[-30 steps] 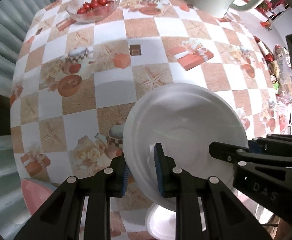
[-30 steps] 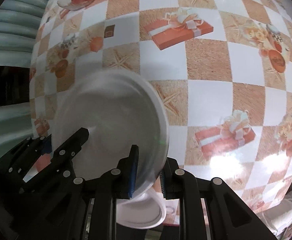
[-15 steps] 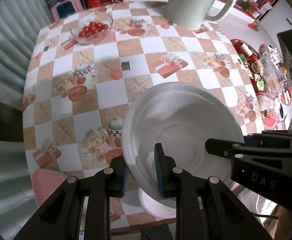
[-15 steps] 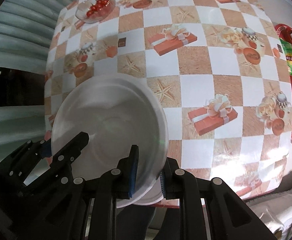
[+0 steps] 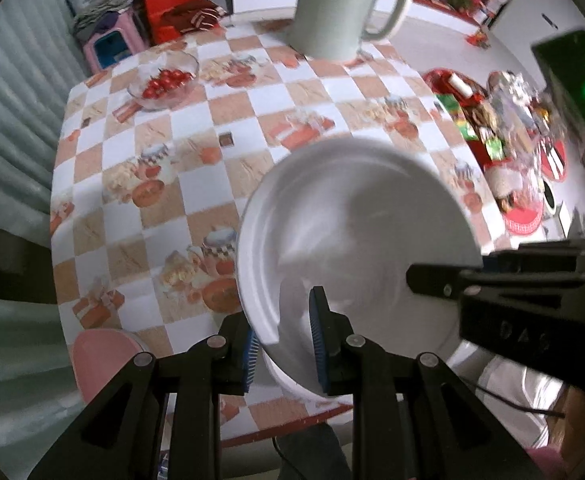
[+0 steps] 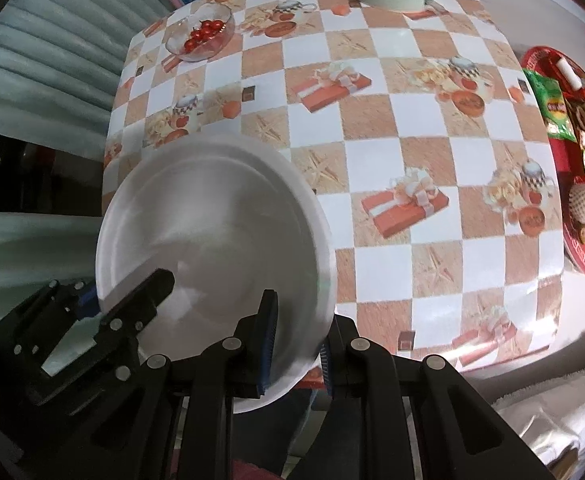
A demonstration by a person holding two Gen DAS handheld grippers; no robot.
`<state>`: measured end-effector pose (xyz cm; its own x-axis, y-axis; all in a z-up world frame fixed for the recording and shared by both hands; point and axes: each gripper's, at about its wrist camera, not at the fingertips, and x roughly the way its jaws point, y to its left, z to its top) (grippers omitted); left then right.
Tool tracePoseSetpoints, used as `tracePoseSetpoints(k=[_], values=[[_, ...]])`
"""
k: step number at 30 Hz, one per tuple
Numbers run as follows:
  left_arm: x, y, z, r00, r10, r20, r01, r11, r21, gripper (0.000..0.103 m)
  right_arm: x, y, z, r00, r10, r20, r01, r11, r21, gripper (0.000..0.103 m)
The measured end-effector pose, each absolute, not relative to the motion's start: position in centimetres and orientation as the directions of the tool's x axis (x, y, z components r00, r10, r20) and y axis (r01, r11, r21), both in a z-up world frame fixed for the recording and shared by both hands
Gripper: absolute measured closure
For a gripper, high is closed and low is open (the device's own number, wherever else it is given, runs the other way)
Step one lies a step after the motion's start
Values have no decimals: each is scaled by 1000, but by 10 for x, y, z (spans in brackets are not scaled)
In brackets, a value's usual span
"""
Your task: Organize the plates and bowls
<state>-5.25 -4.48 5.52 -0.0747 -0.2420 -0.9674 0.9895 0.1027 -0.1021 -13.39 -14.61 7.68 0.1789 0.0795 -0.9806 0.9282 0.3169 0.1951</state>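
- Above the near edge of the checkered table (image 6: pixel 432 168), a white plate (image 5: pixel 356 232) hangs in the air, pinched on opposite sides of its rim by both grippers.
- Left gripper (image 5: pixel 282 340) is clenched on the plate's near-left rim, one blue pad under the lip and one inside the well; right gripper (image 6: pixel 294 344) is clenched likewise on the opposite rim.
- Judging by its matte, thick-lipped look, the plate seems to be foam or light plastic: light and fairly stiff, but easy to dent or crack under a hard squeeze.
- The rim is the sensible place to hold it, since the raised lip gives the pads a ledge; two grips at opposite sides keep it from tipping.
- Its smooth surface could slip if the grippers pull apart or twist against each other.
- Beneath the plate, another white dish (image 5: pixel 292 384) peeks out at the table's edge; whether it is a bowl or a plate I cannot tell.
- Farther off stand a glass bowl of cherry tomatoes (image 5: pixel 163 80) and a large pale jug (image 5: pixel 332 8), both well apart from the plate.
- A red tray of snacks (image 6: pixel 572 128) lies off the table's right side.
- Nothing stands close in the plate's way over the middle of the table.
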Motion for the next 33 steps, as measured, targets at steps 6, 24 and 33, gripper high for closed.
tracePoseSetpoints(k=[6, 24, 33], values=[[-58, -33, 35, -94, -203, -975, 991, 74, -111, 79, -144, -128, 59, 158, 107, -982, 938, 296, 183, 81], [-52, -20, -30, -131, -72, -989, 984, 109, -139, 80, -142, -94, -2, 82, 176, -981, 934, 330, 137, 81], [-56, -20, -39, -125, -34, -992, 986, 105, -128, 76, -146, -95, -14, 80, 202, -976, 933, 331, 145, 81]])
